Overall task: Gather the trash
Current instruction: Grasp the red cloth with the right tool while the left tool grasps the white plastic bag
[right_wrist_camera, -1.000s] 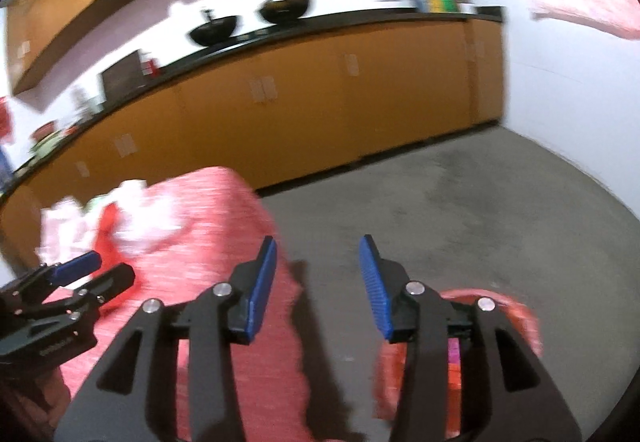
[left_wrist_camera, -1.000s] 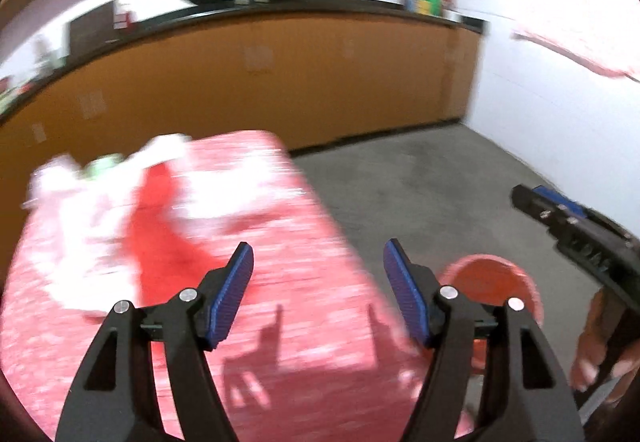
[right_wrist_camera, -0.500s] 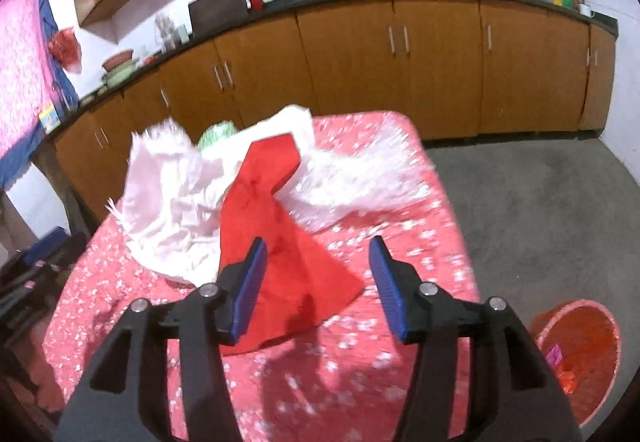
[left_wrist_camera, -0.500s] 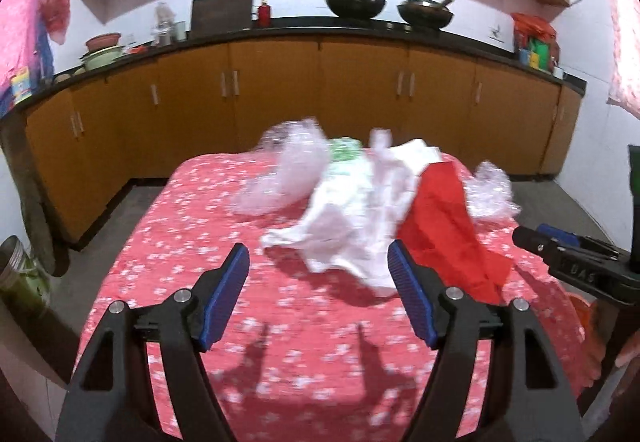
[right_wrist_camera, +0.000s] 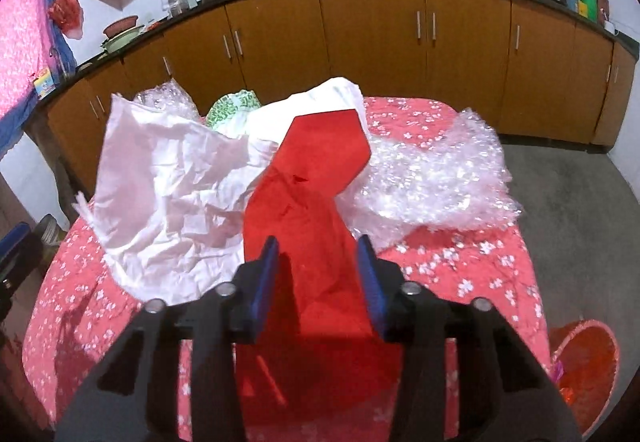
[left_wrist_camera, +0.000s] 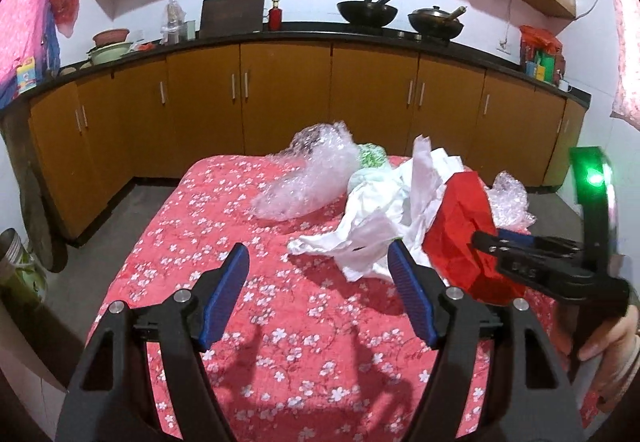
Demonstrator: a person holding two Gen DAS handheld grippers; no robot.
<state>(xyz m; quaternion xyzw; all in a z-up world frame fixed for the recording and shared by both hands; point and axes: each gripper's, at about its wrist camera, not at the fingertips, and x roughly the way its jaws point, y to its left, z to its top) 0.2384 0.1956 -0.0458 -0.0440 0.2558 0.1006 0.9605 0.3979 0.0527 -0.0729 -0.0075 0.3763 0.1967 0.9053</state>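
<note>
Right hand-held gripper [right_wrist_camera: 318, 276]: nearest to the work; its jaws are parted and set either side of the near fold of the red paper [right_wrist_camera: 308, 201]. Whether the pads already touch the sheet I cannot tell; nothing is lifted.
Left hand-held gripper [left_wrist_camera: 320, 294]: jaws wide apart, holding nothing, hovering above bare tablecloth on the near half of the bench [left_wrist_camera: 192, 234], short of the pile.
Red paper: lies draped across the pile towards the bench's right side, its near end running under the right tool. Judged to be the first piece going.
White crumpled paper [right_wrist_camera: 168, 193]: just beside the red sheet on its left, touching it and partly under it; untouched.
Green-printed wrapper [right_wrist_camera: 234, 107]: behind the white paper, mostly hidden by it.
Bubble wrap, left piece [left_wrist_camera: 308, 177]: at the far middle of the bench, apart from both tools.
Bubble wrap, right piece [right_wrist_camera: 432, 181]: to the right of the red sheet, near the bench's right edge.
Red bin [right_wrist_camera: 584, 362]: on the floor off the bench's right near corner; a few small scraps show inside, though what they are is too small to tell.
Progress: early, by my reading. Every large piece is on the bench, none is in a grip.
Left to do: close on the red paper, carry it to the bin, then clear the white paper, wrapper and both bubble wrap pieces.
</note>
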